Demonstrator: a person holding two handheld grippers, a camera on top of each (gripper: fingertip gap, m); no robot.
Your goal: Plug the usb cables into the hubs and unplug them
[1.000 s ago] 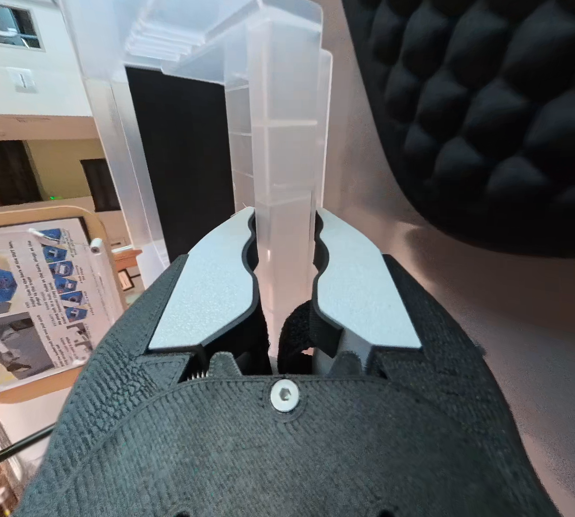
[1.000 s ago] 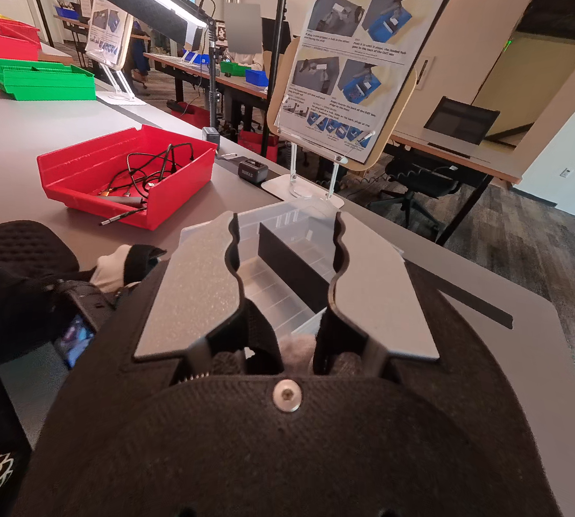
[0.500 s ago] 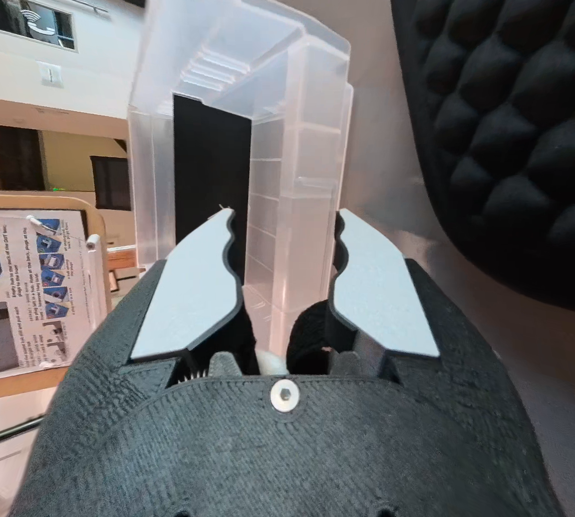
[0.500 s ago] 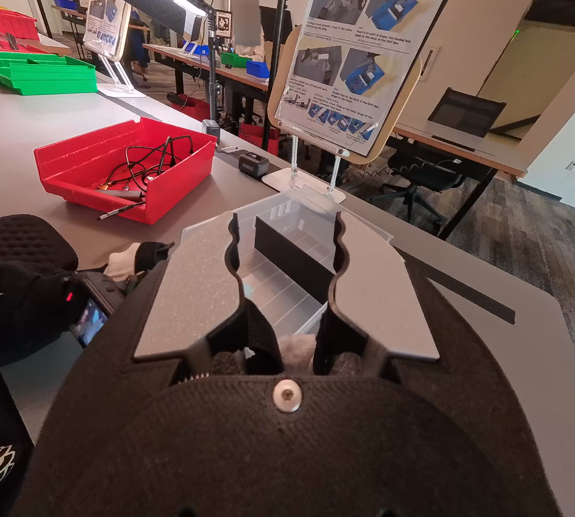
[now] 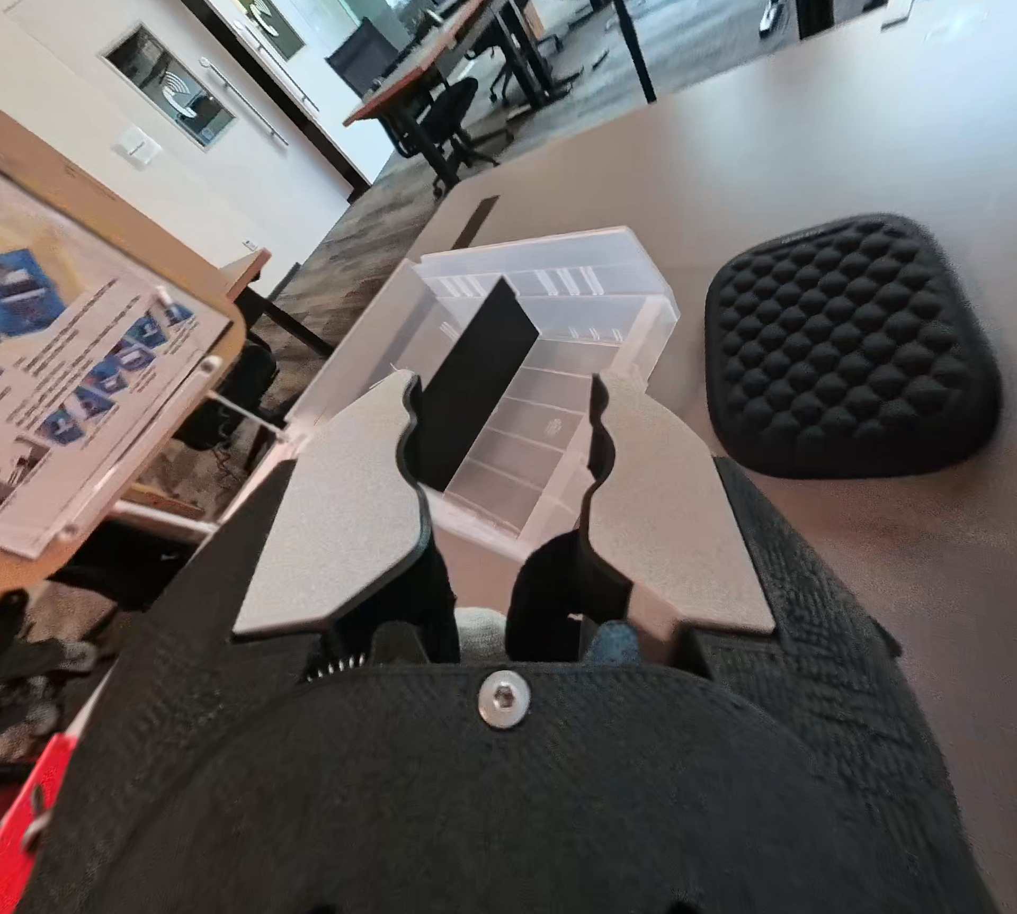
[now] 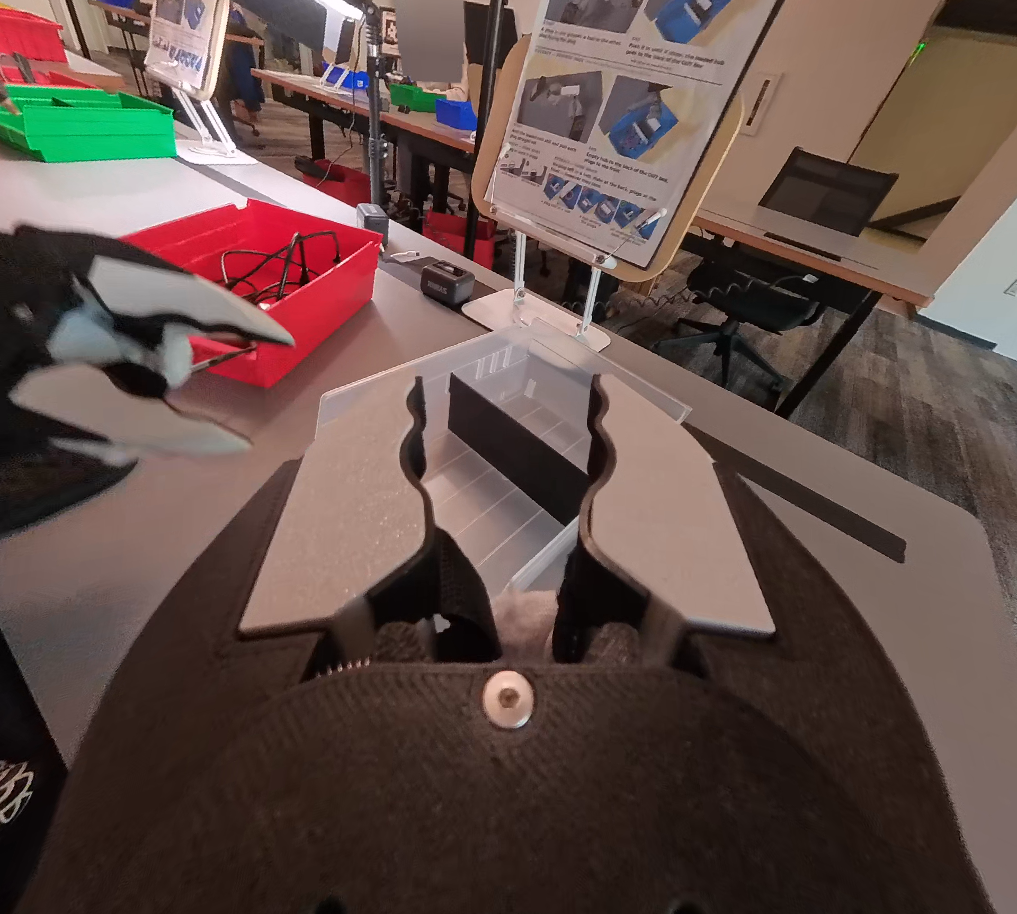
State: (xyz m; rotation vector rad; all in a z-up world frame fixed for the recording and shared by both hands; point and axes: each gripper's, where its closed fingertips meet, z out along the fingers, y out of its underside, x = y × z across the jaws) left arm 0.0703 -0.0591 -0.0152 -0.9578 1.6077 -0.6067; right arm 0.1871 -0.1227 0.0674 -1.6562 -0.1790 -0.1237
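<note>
A clear plastic bin (image 5: 550, 293) with a black divider (image 5: 479, 365) sits on the grey table. My left gripper (image 5: 503, 384) is open and empty, held above and short of the bin's near end. My right gripper (image 6: 507, 384) is open and empty over the same bin (image 6: 341, 398) and its divider (image 6: 512, 442). The left gripper (image 6: 264, 392) also shows, blurred, at the left of the right wrist view. Black cables (image 6: 275, 266) lie tangled in a red bin (image 6: 313, 293). I see no hub.
A black dimpled pad (image 5: 847, 348) lies right of the clear bin. An instruction board (image 6: 622, 79) on a stand rises behind the bin at the table's far edge. A small black box (image 6: 447, 282) and green bins (image 6: 93, 134) sit further off.
My left gripper let go of the clear bin's wall, opened wide and drew back and up. The right gripper stayed open over the bin.
</note>
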